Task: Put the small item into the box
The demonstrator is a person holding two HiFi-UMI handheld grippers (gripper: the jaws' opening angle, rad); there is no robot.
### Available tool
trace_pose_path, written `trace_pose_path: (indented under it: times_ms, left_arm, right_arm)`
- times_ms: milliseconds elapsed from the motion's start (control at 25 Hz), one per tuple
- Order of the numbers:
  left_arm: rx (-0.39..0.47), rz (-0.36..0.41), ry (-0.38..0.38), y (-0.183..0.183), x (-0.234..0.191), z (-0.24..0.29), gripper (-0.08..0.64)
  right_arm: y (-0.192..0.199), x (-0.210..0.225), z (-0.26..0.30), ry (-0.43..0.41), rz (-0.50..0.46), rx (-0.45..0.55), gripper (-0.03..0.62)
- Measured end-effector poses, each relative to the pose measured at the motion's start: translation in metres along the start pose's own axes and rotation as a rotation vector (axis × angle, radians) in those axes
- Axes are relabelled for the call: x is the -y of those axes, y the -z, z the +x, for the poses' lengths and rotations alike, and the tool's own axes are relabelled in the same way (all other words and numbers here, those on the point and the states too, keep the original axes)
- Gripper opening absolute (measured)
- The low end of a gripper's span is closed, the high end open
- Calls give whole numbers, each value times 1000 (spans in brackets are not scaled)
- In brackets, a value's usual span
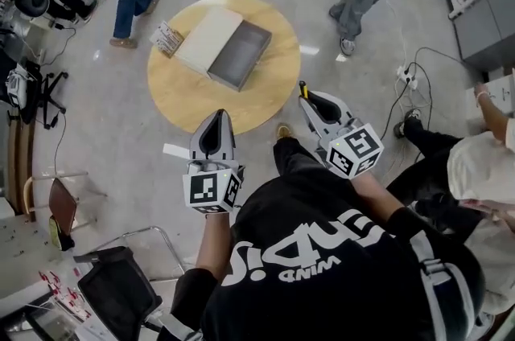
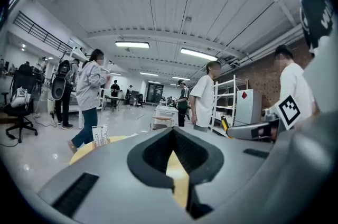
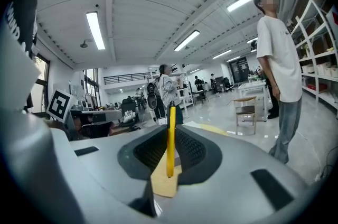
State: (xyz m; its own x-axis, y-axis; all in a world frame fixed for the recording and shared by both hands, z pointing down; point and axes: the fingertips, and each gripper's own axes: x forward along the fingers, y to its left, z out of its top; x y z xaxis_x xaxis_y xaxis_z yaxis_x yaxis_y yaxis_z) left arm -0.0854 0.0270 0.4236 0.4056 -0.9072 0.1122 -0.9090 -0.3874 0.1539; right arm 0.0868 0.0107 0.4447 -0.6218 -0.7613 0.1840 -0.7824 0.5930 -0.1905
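Left gripper (image 1: 217,124), jaws pressed together on nothing, hovers by the round pale-wood table (image 1: 183,96) bearing an open dark-grey rectangular box (image 1: 240,54). Right gripper (image 1: 312,101) clamps a slim yellow black-tipped stick (image 3: 170,138) mid-shaft, well short of the box; likely light, rigid, smooth, apt to pivot.

Matt grey box (image 1: 240,55), wooden table (image 1: 185,94)

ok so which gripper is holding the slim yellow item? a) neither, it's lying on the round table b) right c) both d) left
B: the right gripper clamps the slim yellow item between its jaws, while the left gripper is shut on nothing.
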Motion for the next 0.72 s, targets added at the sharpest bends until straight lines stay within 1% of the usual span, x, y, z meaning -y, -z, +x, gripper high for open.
trace_pose_path:
  times_ms: [440,600,720]
  left_arm:
    - [-1,-13,-72,-20,-22,77,9]
    - [18,-46,-99,-29,-31,103,9]
    - [30,-46,-121,-36,-36,122,9]
  right_arm:
    - [-32,62,67,-86,-14,-20,43]
    - [-52,80,90,-124,-23,-14,43]
    - [-63,92,107,-162,-18,-13,43]
